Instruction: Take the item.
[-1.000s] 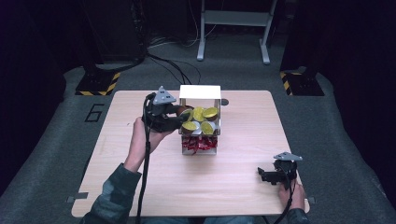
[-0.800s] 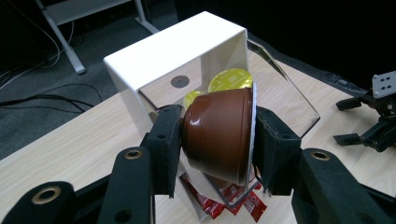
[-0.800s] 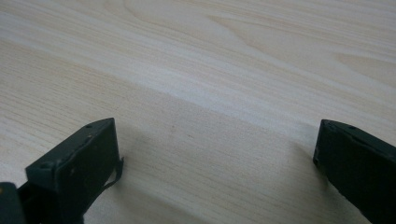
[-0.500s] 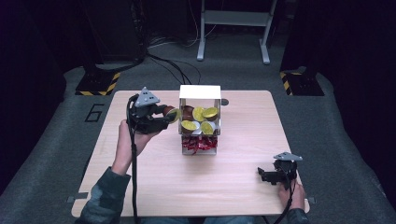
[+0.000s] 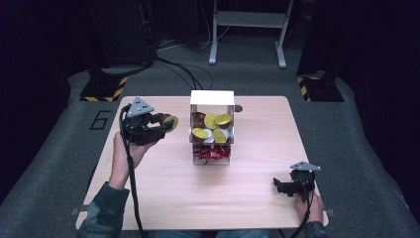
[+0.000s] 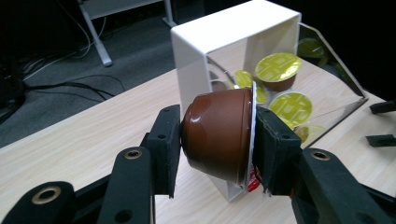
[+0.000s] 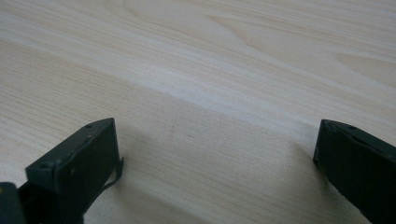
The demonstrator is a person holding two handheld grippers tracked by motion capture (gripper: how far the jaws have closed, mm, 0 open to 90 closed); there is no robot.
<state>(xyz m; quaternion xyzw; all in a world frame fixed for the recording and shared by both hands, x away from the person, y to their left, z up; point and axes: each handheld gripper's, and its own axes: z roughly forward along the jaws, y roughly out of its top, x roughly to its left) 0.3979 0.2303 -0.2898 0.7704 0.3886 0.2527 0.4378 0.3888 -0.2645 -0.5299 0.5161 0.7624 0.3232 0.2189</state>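
High view: left gripper (image 5: 166,125) at left of centre, beside the white dispenser (image 5: 212,99) mid-table, clamps a brown capsule (image 5: 170,122). Right gripper (image 5: 278,186) sits low at lower right on the table (image 5: 257,134).

Left gripper view: jaws closed on the capsule (image 6: 219,134), centre frame; dispenser (image 6: 224,32) behind.

Right gripper view: jaws wide apart over bare table (image 7: 210,70).
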